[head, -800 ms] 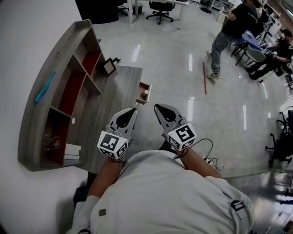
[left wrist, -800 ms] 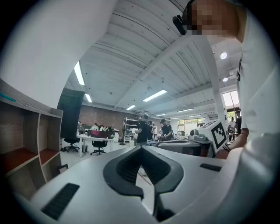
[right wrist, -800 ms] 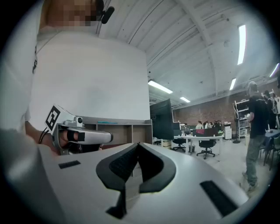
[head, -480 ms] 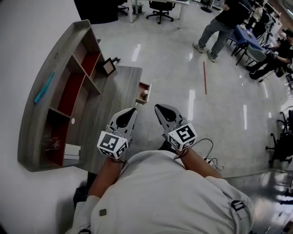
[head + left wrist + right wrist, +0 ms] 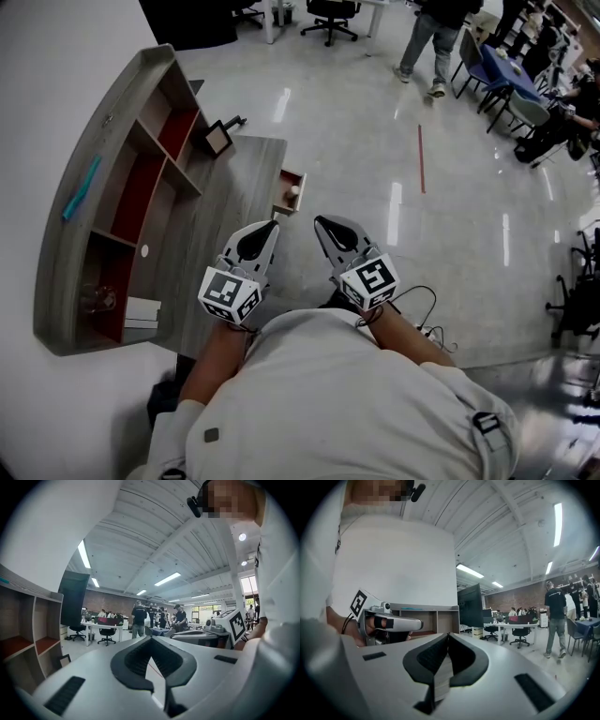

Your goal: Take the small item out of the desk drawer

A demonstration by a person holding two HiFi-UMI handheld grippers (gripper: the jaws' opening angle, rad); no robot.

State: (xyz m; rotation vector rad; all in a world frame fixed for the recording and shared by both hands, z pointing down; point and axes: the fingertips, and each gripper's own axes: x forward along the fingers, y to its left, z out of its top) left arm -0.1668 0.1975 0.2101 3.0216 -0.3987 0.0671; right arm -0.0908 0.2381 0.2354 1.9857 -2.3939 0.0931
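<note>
A grey wooden desk (image 5: 234, 202) stands to my left, and its small drawer (image 5: 284, 199) is pulled out at the desk's right edge. Inside the drawer lies a small white item (image 5: 293, 191). My left gripper (image 5: 270, 228) and right gripper (image 5: 322, 222) hang side by side close to my chest, tips pointing toward the drawer and well short of it. Both are shut with nothing between the jaws. In the left gripper view the left gripper (image 5: 151, 638) points across the room, and in the right gripper view the right gripper (image 5: 448, 635) does the same.
A shelf unit (image 5: 112, 187) with red backs runs along the desk's far side, holding a white box (image 5: 141, 314) and a glass (image 5: 94, 298). A small picture frame (image 5: 217, 138) stands on the desk. A cable (image 5: 422, 305) lies on the shiny floor. People and office chairs are far off.
Both grippers stay where they were, shut. A person at the far right has walked farther away toward the back. The head view has shifted slightly.
</note>
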